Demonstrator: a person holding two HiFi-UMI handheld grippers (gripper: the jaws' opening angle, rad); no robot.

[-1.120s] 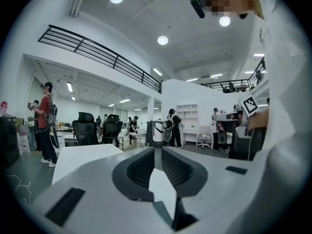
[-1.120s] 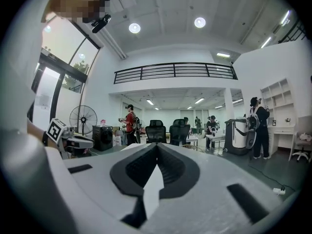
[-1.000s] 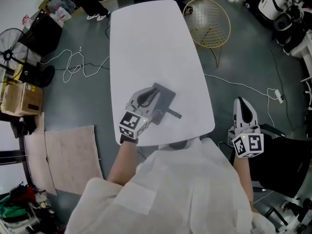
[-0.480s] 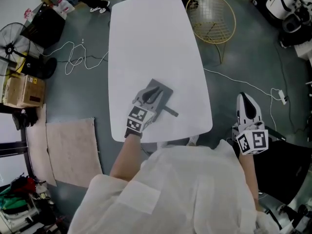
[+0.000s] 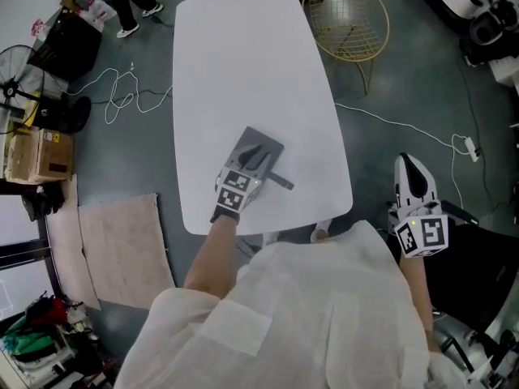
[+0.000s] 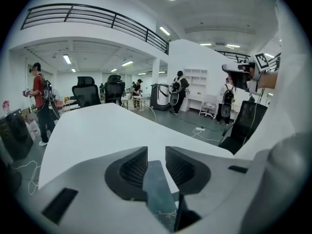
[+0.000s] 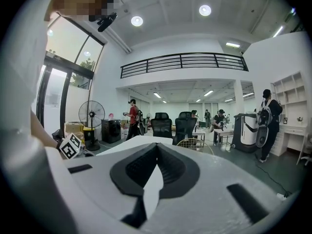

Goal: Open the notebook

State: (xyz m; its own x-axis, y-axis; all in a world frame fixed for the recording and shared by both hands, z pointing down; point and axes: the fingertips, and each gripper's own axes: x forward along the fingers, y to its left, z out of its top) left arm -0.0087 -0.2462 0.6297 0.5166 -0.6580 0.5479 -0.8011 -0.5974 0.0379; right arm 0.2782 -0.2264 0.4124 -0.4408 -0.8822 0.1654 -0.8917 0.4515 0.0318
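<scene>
A closed grey notebook lies on the white table near its front edge, and a dark strap or pen sticks out to its right. My left gripper is down over the notebook. In the left gripper view its jaws are opening, with the notebook's grey cover in the narrow gap between them. My right gripper is held off the table's right side, over the floor. Its jaws are shut with nothing in them.
A gold wire chair stands at the table's far right corner. Cables, a fan, a cardboard box and a mat are on the floor to the left. A white cable runs along the floor on the right.
My left gripper has sunk onto the notebook and tipped further down. The right gripper has stayed off the table at the right.
</scene>
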